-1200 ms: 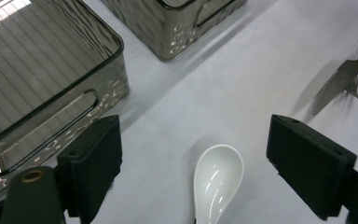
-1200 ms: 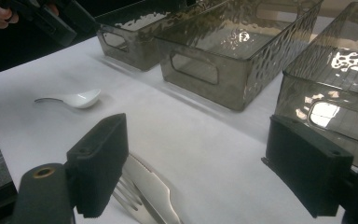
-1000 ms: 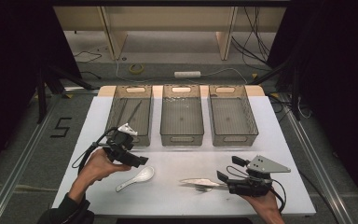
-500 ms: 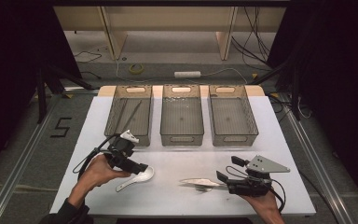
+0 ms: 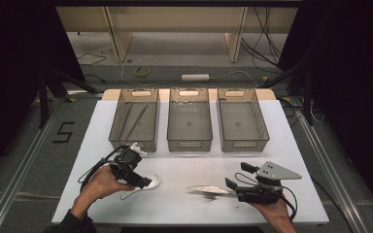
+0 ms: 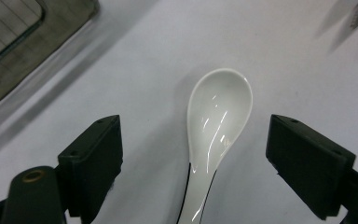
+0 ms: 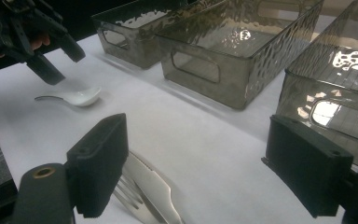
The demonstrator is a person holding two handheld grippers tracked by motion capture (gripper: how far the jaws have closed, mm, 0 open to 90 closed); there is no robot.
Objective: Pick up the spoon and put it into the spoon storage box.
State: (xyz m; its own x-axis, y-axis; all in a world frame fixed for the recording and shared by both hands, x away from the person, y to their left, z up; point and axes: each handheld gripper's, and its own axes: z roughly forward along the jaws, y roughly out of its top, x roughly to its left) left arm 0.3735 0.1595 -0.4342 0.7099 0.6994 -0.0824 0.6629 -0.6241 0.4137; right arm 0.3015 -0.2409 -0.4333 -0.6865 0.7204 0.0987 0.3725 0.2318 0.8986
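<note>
A white ceramic spoon (image 5: 143, 187) (image 6: 218, 121) (image 7: 72, 97) lies on the white table (image 5: 184, 167) at the front left. My left gripper (image 5: 145, 181) (image 6: 196, 163) hovers open right above it, one jaw on each side of the handle end. A silver knife (image 5: 205, 188) (image 7: 154, 186) and a fork (image 5: 213, 196) (image 7: 129, 198) lie at front centre. Just right of their handle ends, my right gripper (image 5: 233, 182) (image 7: 193, 168) is open and holds nothing.
Three smoky plastic bins stand in a row at the back: left bin (image 5: 135, 121) with thin utensils inside, middle bin (image 5: 189, 120), right bin (image 5: 243, 119). The table's front edge is close to both hands. Cables trail from both grippers.
My left gripper has come down and to the right from beside the left bin until its jaws straddle the spoon. The right gripper has stayed still.
</note>
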